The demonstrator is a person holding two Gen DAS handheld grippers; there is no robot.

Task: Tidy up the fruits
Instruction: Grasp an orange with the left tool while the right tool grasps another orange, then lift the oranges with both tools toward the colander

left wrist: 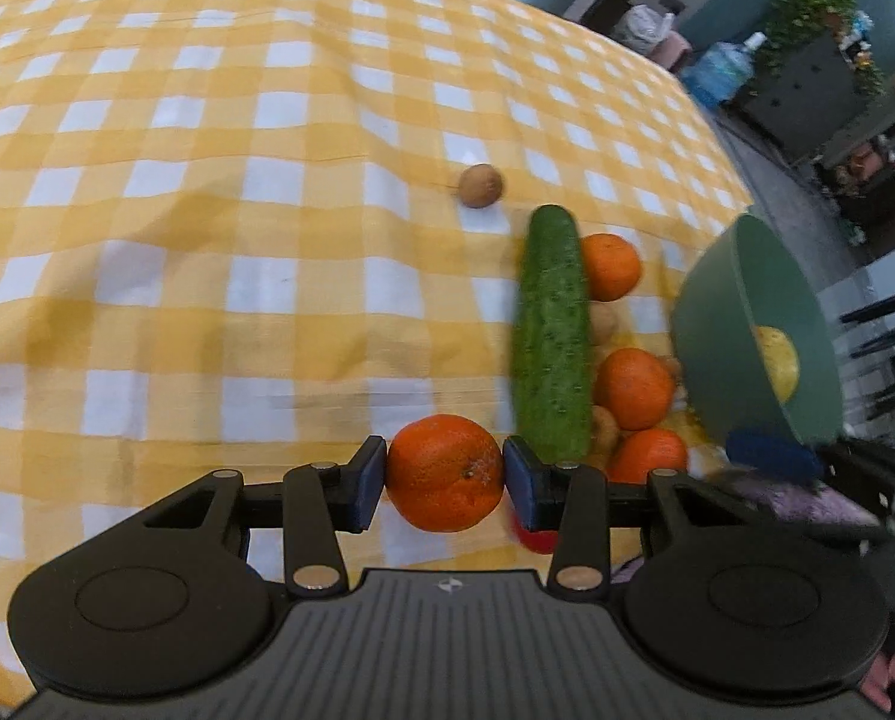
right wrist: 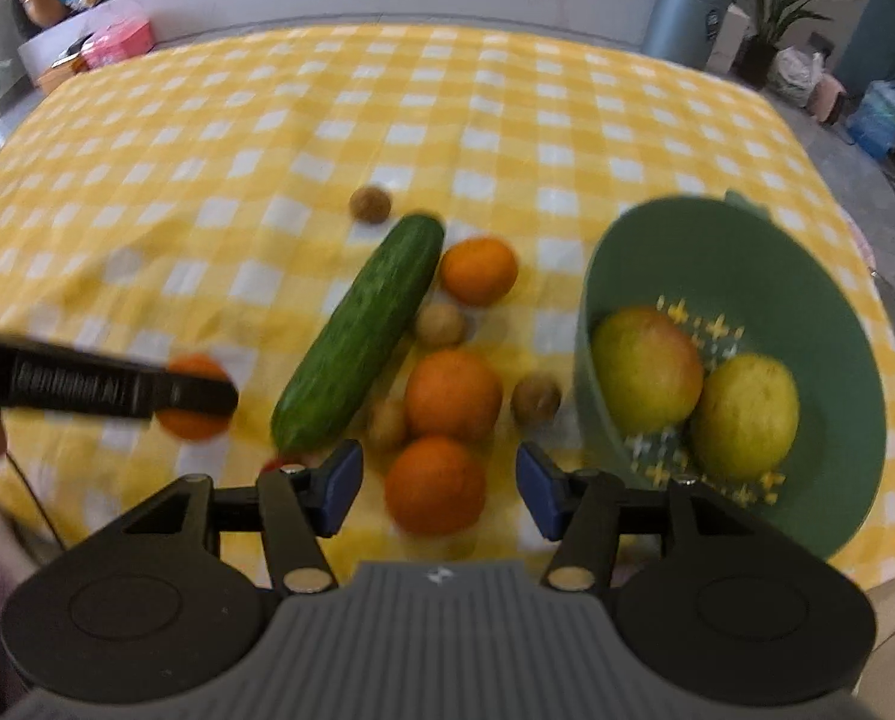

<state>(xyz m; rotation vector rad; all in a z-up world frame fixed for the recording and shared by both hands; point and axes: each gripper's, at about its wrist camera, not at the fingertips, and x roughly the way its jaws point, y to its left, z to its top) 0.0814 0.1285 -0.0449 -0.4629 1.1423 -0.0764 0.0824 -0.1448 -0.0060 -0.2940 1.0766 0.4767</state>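
A: On the worktop's checked cloth (right wrist: 387, 120), what's happening?

B: The left gripper (left wrist: 444, 480) is squeezing an orange (left wrist: 444, 480) between its jaws, off to the left of the cucumber (right wrist: 357, 336). The right gripper (right wrist: 438, 489) is hovering with jaws wide over another orange (right wrist: 435, 483), beside the green bowl (right wrist: 837, 360) that's holding two yellowish fruits.

A: What's risking trouble?

B: The round orange is probably slipping out if the grip is loosening. The tilted bowl could be tipping.

A: Any writing?

B: Nothing readable is showing.
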